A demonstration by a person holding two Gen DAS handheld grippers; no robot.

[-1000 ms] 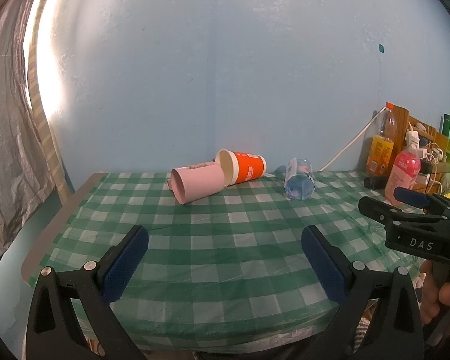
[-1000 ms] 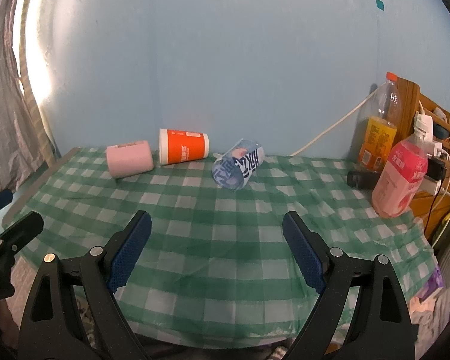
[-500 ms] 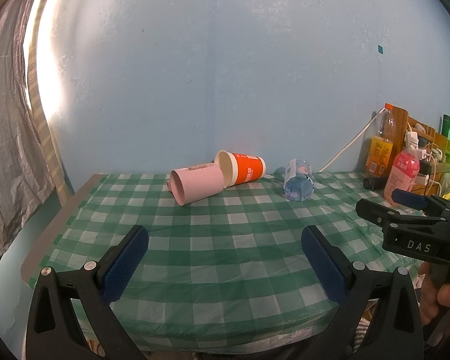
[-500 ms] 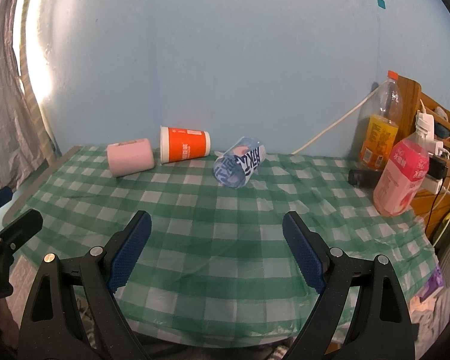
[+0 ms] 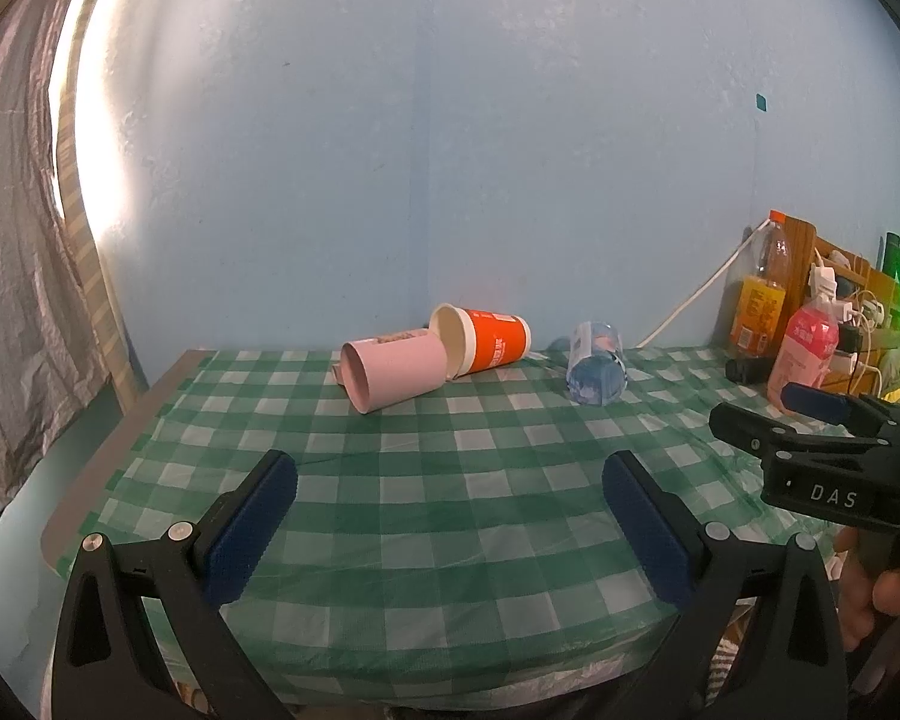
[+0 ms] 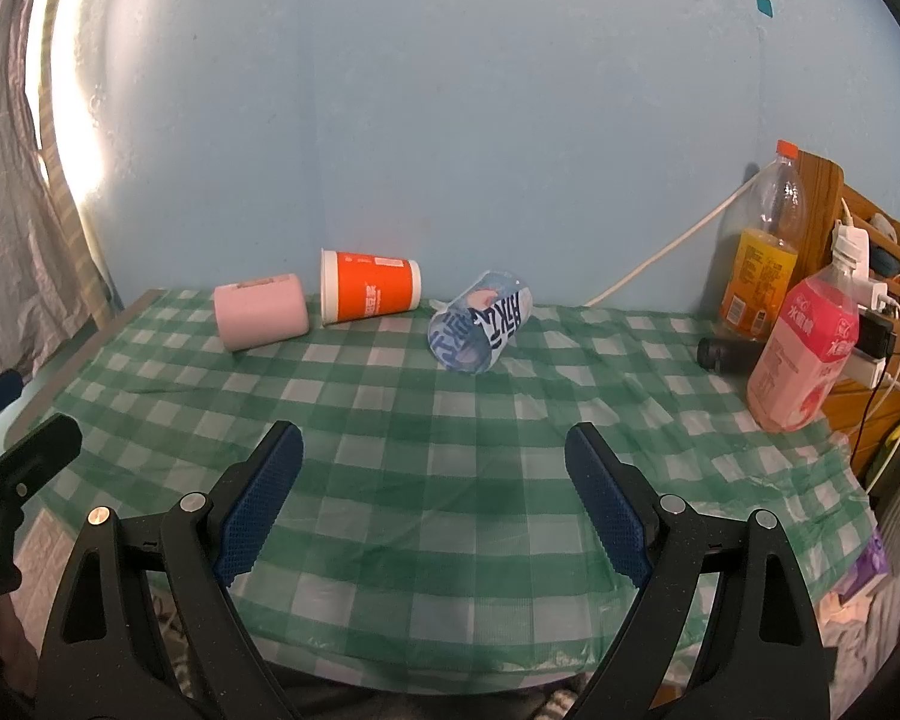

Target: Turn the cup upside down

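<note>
Three cups lie on their sides at the back of the green checked table (image 5: 450,510): a pink cup (image 5: 393,373) (image 6: 261,311), an orange cup (image 5: 483,339) (image 6: 371,293) and a clear cup with a blue print (image 5: 596,370) (image 6: 480,321). My left gripper (image 5: 450,525) is open and empty, hovering over the table's near part, well short of the cups. My right gripper (image 6: 433,501) is open and empty too, also near the front edge. The right gripper also shows in the left wrist view (image 5: 810,420).
At the right stand a pink drink bottle (image 6: 801,348), an orange juice bottle (image 6: 762,264), a small dark cylinder (image 6: 726,354) and a wooden shelf with chargers and cables (image 6: 870,300). A white cable (image 6: 660,252) runs up the blue wall. A grey curtain (image 5: 12,240) hangs at the left.
Both views shift very slightly; the cups sit a little further off in the left wrist view. Both grippers stay open and nothing on the table has moved.
</note>
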